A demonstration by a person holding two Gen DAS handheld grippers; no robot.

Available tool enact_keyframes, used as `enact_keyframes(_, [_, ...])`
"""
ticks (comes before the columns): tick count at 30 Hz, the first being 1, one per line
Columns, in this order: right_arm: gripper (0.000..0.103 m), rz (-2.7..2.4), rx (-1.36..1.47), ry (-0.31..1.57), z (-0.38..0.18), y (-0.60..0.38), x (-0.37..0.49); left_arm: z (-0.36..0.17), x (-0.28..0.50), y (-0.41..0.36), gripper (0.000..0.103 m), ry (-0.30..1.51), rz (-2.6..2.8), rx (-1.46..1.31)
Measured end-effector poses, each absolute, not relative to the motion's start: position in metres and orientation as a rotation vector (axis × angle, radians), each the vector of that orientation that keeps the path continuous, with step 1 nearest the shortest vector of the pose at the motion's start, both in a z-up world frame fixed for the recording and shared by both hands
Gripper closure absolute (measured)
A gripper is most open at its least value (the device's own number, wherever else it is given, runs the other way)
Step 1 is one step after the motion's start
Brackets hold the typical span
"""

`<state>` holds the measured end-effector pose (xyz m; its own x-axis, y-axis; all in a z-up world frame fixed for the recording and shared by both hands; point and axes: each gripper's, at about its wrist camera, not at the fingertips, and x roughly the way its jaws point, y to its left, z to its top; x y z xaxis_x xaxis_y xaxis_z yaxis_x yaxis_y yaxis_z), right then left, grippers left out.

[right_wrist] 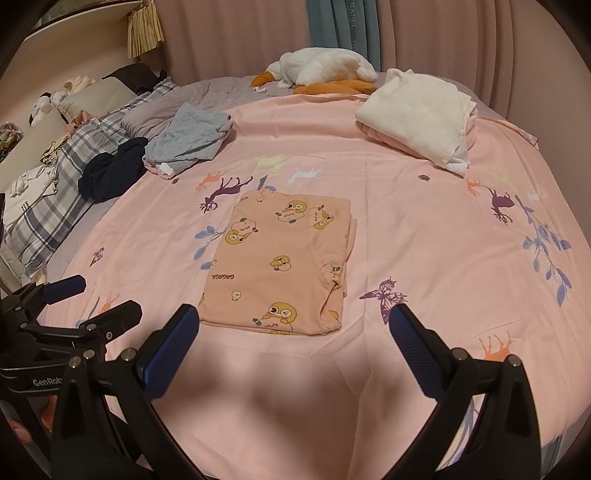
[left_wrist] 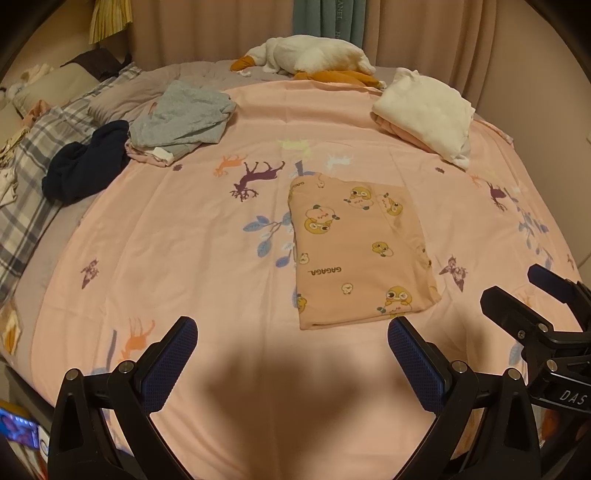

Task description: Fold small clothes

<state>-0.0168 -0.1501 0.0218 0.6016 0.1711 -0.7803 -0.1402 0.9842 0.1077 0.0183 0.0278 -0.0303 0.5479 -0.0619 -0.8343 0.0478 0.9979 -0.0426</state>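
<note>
At the bottom of the left wrist view, we see the left tongs [left_wrist: 291, 343] spread wide and empty, their blue pads hovering above the pink bedsheet [left_wrist: 177, 236] with a dark shadow between them. Just above and right of centre lies the folded peach garment [left_wrist: 354, 251], printed with yellow ducks and the word GAGAGA, flat on the sheet in a neat rectangle; its near edge sits just beyond the right-hand pad. At the lower right edge the right tongs [left_wrist: 513, 284] reach into frame, also parted and gripping nothing. In the upper left we find a crumpled grey garment [left_wrist: 184, 114] and, just left of it, a dark navy garment [left_wrist: 88, 162] beside a plaid pillow [left_wrist: 26, 199]. In the upper right rests a folded white cloth [left_wrist: 424, 110] on top of a pink piece. A white plush goose [left_wrist: 314, 55] lies at the top centre before the curtains [left_wrist: 221, 33].

In the right wrist view, we see the right tongs [right_wrist: 291, 328] low in the frame, spread wide with nothing between them. The peach garment [right_wrist: 284, 262] lies in the middle of the frame, touching neither pad, its near edge just beyond the left-hand pad. The left tongs [right_wrist: 99, 295] show at the lower left, parted and empty. The grey garment [right_wrist: 188, 136] and navy garment [right_wrist: 110, 173] sit in the upper left, the white cloth [right_wrist: 417, 114] in the upper right, and the goose [right_wrist: 325, 68] at the top centre.
</note>
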Motion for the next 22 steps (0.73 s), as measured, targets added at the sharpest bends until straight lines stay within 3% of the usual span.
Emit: enact_keyframes(22, [0.0, 0.188, 0.029, 0.911, 0.0208, -0.1465, -0.0188, -0.0312, 0.0182, 0.0299, 0.001, 0.991, -0.071, -0.015])
